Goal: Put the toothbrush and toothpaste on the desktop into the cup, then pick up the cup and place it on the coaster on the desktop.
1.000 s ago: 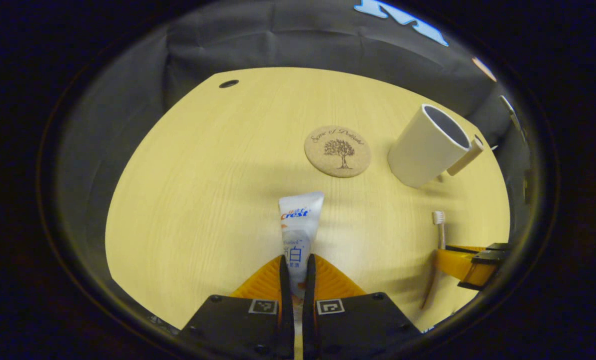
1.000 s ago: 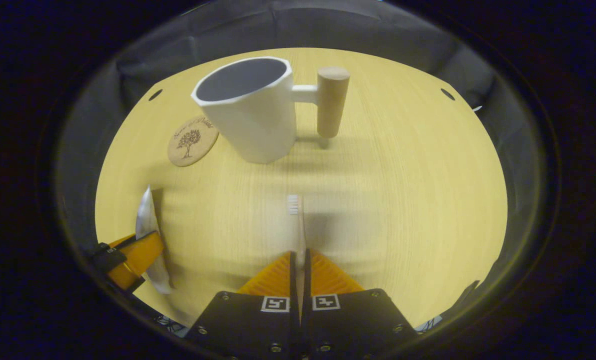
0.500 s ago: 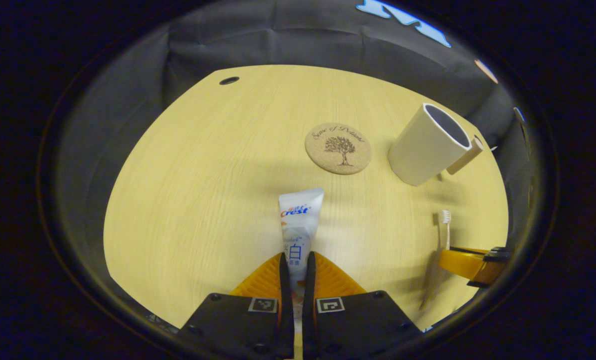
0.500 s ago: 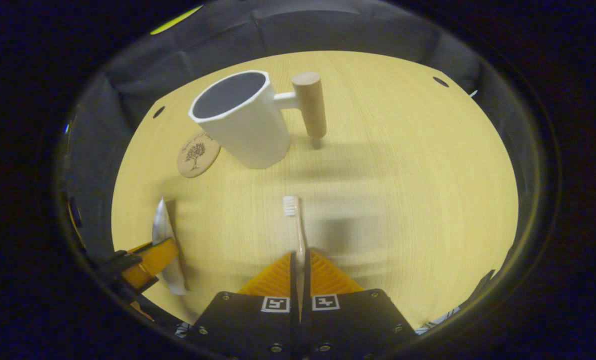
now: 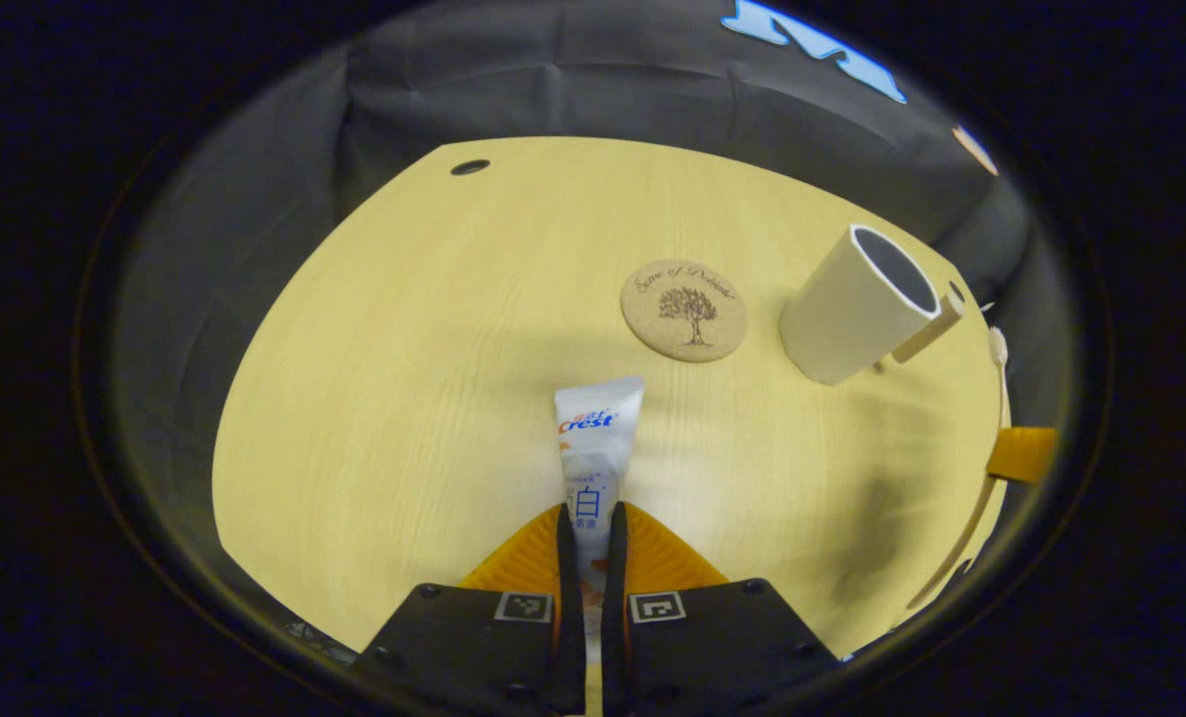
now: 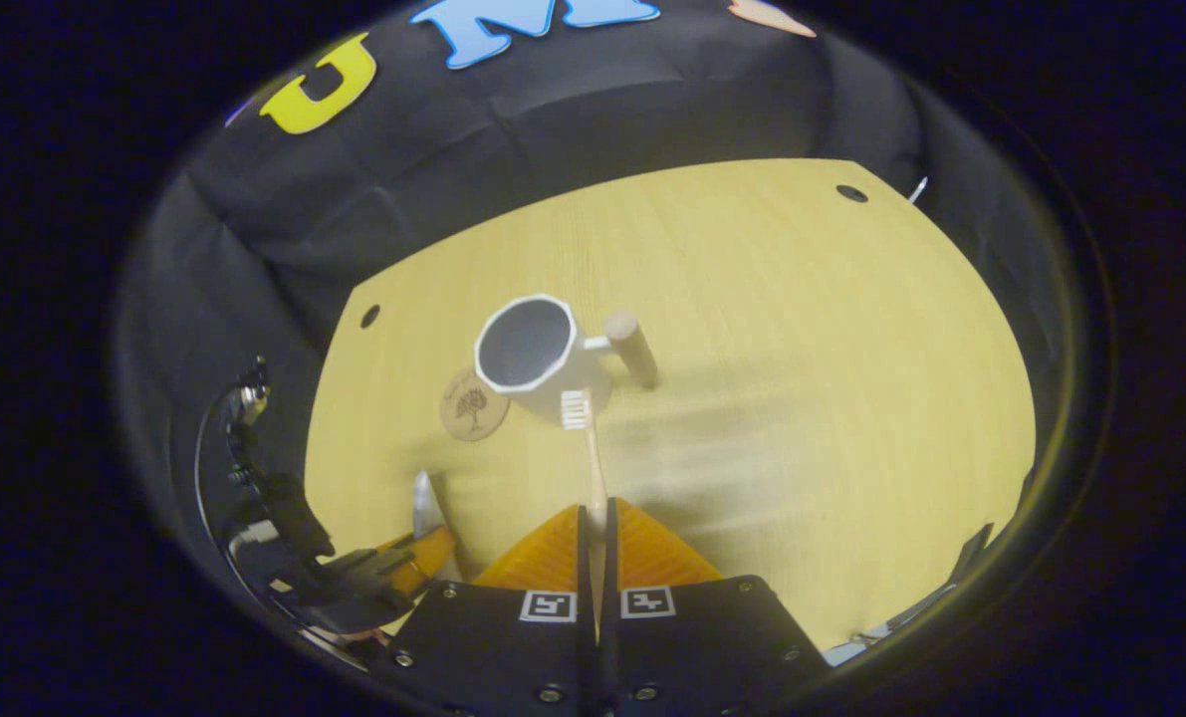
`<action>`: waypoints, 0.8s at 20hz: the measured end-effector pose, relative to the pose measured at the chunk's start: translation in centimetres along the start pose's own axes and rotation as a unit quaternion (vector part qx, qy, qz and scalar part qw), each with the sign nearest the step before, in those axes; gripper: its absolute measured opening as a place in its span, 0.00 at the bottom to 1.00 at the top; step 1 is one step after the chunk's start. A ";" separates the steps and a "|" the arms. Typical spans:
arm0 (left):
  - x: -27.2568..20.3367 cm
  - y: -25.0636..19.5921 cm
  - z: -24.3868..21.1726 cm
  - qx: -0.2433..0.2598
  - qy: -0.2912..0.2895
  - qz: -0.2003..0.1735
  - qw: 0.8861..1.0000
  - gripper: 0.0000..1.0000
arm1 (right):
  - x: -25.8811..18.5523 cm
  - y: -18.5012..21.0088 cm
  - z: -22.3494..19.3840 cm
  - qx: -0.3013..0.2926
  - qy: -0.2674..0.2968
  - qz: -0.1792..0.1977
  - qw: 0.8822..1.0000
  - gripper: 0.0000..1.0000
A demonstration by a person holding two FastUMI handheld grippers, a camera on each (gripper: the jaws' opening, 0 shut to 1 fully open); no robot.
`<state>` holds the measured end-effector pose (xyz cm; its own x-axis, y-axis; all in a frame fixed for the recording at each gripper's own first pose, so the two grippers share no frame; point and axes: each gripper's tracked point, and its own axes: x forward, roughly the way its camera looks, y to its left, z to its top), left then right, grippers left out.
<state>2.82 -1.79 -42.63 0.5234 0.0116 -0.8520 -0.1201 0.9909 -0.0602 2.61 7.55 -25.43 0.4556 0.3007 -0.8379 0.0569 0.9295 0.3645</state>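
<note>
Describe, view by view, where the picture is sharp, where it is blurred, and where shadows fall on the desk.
Left gripper view: the toothpaste and coaster are crisp; a soft shadow darkens the desk lower right, and the fisheye bows its edge. Right gripper view: the desk right of the cup smears into streaks, while the toothbrush stays fairly sharp.

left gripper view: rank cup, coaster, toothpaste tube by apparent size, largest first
1. toothpaste tube, though it's nearest the camera, clamped in the left gripper, so inflated.
2-3. cup and coaster look about alike; not ranking them.
</note>
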 end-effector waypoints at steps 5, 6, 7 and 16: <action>-4.3 -1.0 5.4 0.012 -0.069 -0.017 0.997 0.14 | -1.1 1.3 5.4 0.039 -0.041 0.022 0.998 0.02; -5.3 -1.5 6.2 0.014 -0.080 -0.021 0.997 0.13 | -0.8 1.3 6.5 0.041 -0.048 0.022 0.998 0.02; -6.1 -1.7 6.9 0.017 -0.089 -0.024 0.996 0.14 | -0.5 1.5 7.4 0.043 -0.055 0.024 0.997 0.02; -11.1 -1.0 8.4 -0.002 -0.126 -0.024 0.992 0.14 | 2.0 6.2 17.2 0.036 -0.147 0.060 0.987 0.02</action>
<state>4.23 -1.76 -28.69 0.7230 -0.0025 -0.6908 -0.0929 0.9906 -0.1009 19.13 10.24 -17.83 0.7002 0.3226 -0.6369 0.0445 0.8706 0.4899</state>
